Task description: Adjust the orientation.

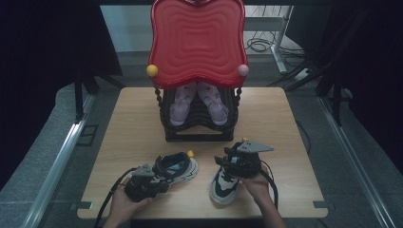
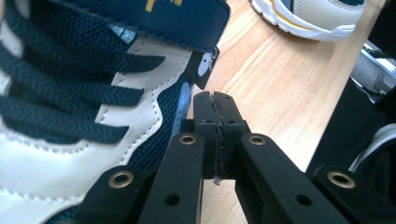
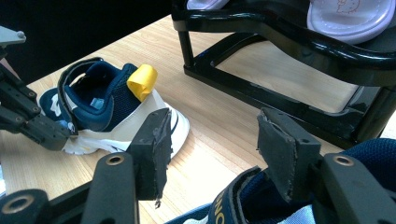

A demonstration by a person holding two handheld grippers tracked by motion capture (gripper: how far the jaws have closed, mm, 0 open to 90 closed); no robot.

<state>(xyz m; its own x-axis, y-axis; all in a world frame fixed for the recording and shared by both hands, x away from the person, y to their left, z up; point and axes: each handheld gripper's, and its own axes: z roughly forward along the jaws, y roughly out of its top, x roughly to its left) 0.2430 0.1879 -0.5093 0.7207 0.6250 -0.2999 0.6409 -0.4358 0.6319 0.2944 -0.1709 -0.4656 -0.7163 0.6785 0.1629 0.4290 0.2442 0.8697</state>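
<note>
Two navy-and-white sneakers lie on the wooden table [image 1: 133, 123]. The left sneaker [image 1: 183, 167] [image 2: 70, 93] [image 3: 107, 102] has a yellow heel tab [image 1: 190, 153] [image 3: 142, 80]. My left gripper [image 1: 159, 179] [image 2: 215, 105] is shut beside its laced side, with nothing seen between the jaws. The right sneaker [image 1: 221, 184] [image 3: 229, 200] points its toe toward the person. My right gripper [image 1: 237, 160] [image 3: 215, 135] hovers open over the sneaker's heel collar, with its jaws wide apart.
A black shoe rack [image 1: 199, 128] [image 3: 280, 28] with a red wavy top [image 1: 197, 40] stands at the table's back centre. It holds a pair of pink shoes [image 1: 211, 102] [image 3: 350, 14]. Bare wood lies on both sides of the rack.
</note>
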